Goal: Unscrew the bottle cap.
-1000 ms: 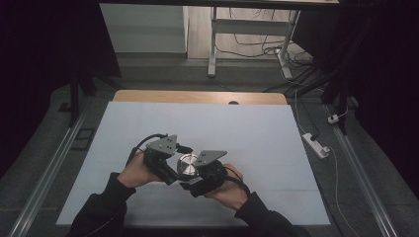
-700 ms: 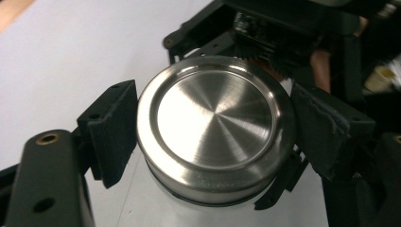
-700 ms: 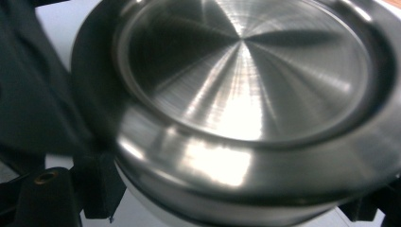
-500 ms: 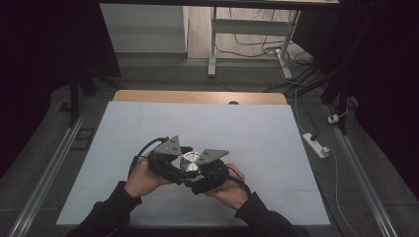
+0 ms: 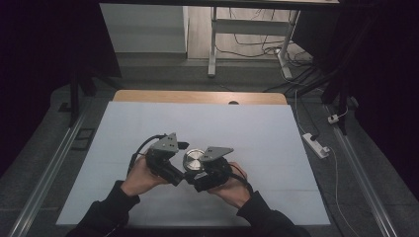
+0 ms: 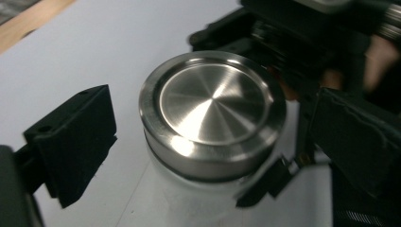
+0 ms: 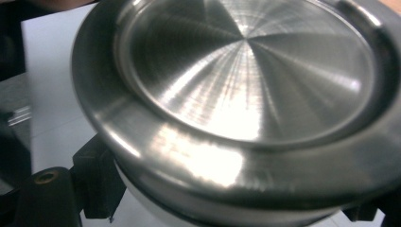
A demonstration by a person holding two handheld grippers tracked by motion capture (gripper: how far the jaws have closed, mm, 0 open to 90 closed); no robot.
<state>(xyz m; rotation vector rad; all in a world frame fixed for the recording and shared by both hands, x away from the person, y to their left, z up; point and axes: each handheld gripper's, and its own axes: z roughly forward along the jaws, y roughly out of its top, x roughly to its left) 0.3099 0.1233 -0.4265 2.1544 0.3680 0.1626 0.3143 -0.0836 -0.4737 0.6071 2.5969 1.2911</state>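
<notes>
Right gripper (image 5: 197,174) fingers clamp the white jar (image 6: 189,198) body. Left gripper (image 5: 184,165) fingers sit wide around the steel lid (image 6: 213,111), so next they need to close and twist it off I guess

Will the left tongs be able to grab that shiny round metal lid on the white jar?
Probably yes. The left tongs stand open on either side of the shiny round metal lid, nothing between them. The right tongs seem to grip the white jar lower down, leaving the lid free.
</notes>
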